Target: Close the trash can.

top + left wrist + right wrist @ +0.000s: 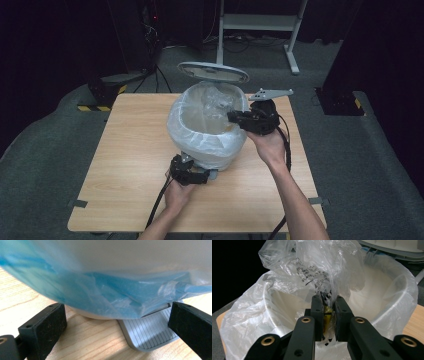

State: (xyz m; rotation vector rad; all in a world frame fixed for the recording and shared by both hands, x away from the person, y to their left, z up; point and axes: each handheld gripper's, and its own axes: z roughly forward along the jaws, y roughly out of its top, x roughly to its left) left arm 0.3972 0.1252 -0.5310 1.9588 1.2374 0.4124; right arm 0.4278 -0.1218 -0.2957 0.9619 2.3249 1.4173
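Observation:
A round white pedal bin (186, 131) with a thin plastic liner (244, 322) stands mid-table, its grey lid (213, 72) raised. My right gripper (328, 312) reaches over the bin's right rim, shut on a crumpled clear plastic wrapper (312, 267) with black print; a bit of yellow shows between the pads. In the high view the right gripper (232, 117) holds that wrapper (217, 102) above the bin's opening. My left gripper (200, 176) lies low at the bin's foot, jaws wide open. In the left gripper view the grey ribbed pedal (150, 332) sits between them, close to the right jaw, under the liner's bluish overhang (100, 290).
The wooden table (130, 150) has bare room left and right of the bin. A grey metal stand (260, 22) and cables sit on the dark floor beyond the far edge. Cables trail from both grippers toward the near edge.

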